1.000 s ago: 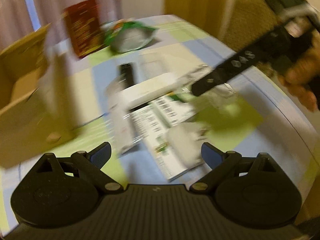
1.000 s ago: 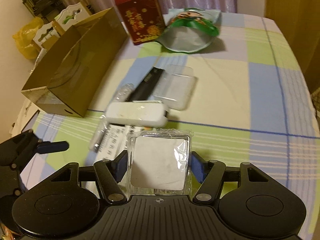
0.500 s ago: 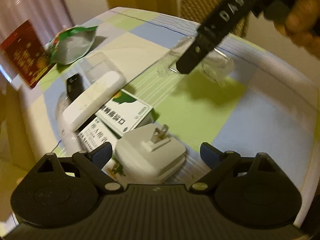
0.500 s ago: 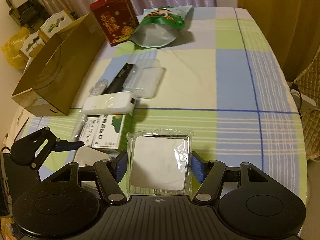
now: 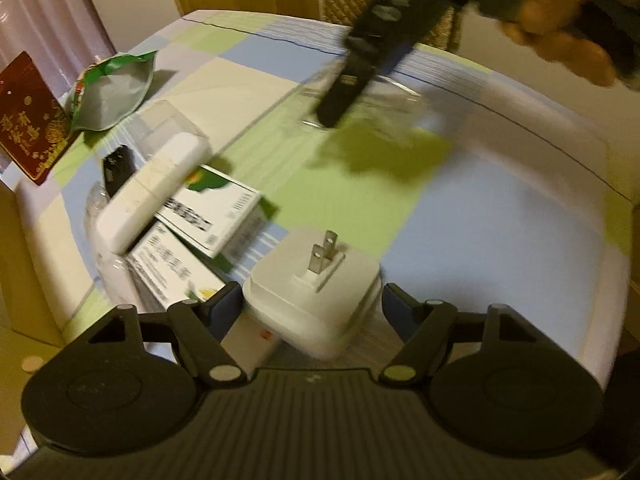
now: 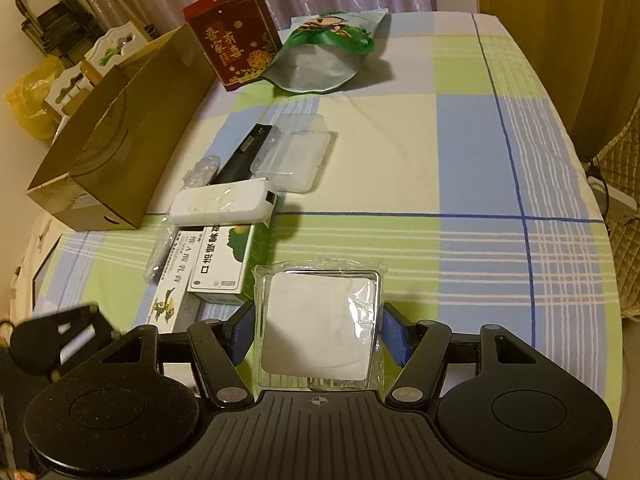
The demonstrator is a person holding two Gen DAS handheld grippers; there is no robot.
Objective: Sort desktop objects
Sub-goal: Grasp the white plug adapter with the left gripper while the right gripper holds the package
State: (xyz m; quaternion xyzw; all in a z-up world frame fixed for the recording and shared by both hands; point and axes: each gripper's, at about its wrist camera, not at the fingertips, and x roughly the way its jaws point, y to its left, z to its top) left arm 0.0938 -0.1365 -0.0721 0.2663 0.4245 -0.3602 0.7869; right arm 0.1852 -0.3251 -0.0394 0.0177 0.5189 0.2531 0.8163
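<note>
In the left wrist view a white plug adapter (image 5: 312,292) with two metal prongs sits between the fingers of my left gripper (image 5: 310,304), which is shut on it just above the checked tablecloth (image 5: 500,220). In the right wrist view my right gripper (image 6: 318,332) is shut on a clear plastic packet (image 6: 320,332) holding a white square, above the cloth's near part. The left wrist view shows that right gripper (image 5: 360,60) blurred, a hand (image 5: 560,12) behind it. The left gripper's body shows blurred at lower left in the right wrist view.
A white power bank (image 6: 224,204) lies over green-and-white medicine boxes (image 6: 224,264). Behind are a black device (image 6: 244,152), a clear case (image 6: 296,152), a silver-green pouch (image 6: 324,56) and a red box (image 6: 234,36). A brown open carton (image 6: 120,140) stands at left. The cloth's right half (image 6: 480,160) is bare.
My left gripper swung right, came down around the plug adapter and its fingers narrowed onto it. My right gripper kept its hold on the packet and pulled back toward the table's near edge.
</note>
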